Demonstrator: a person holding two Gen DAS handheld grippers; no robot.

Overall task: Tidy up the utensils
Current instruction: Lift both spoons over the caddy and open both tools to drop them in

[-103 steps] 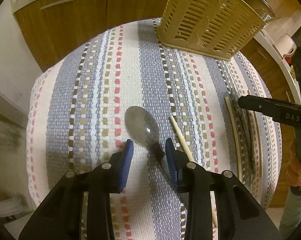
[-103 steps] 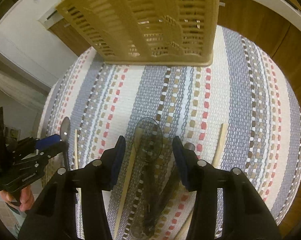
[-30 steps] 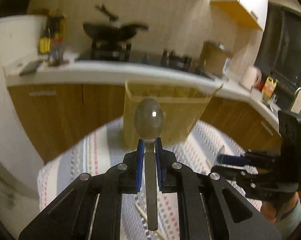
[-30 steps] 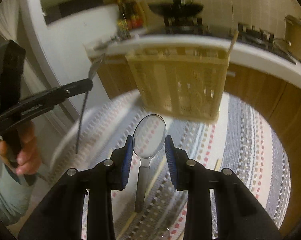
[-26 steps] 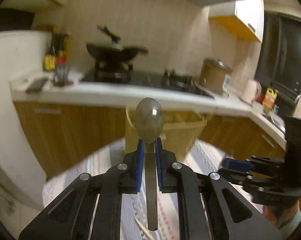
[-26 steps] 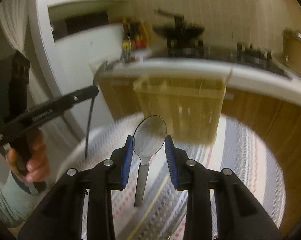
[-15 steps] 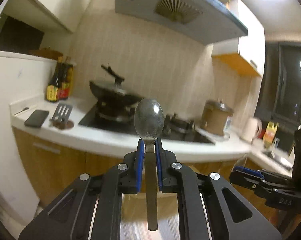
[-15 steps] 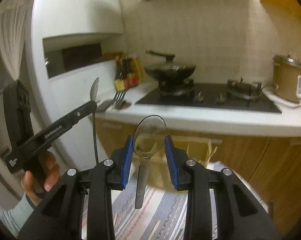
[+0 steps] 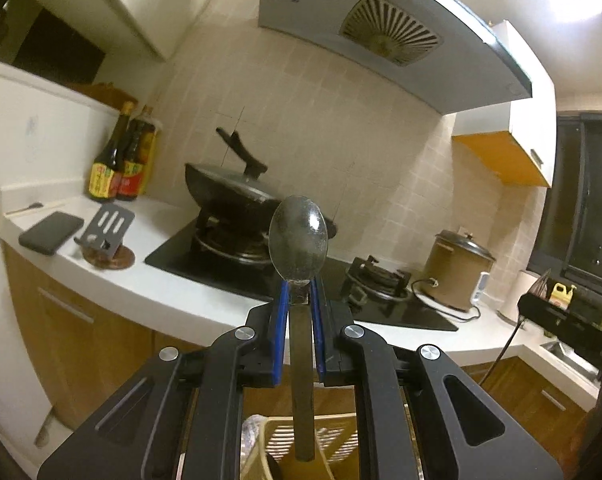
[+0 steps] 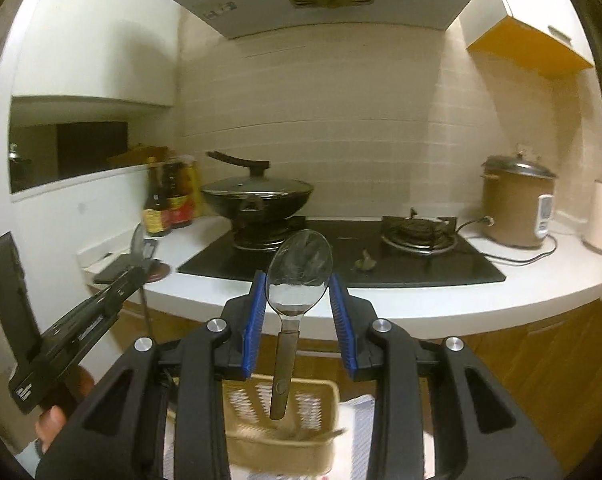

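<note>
One spoon [image 9: 298,240] per gripper, upright.

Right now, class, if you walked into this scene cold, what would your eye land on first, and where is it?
Two spoons held bowl-up: the left gripper is shut on a dark metal spoon, and the right gripper clasps a clear spoon by its bowl. Each handle hangs over the beige slotted basket at the bottom. Behind, a lidded black wok sits on the stove.
</note>
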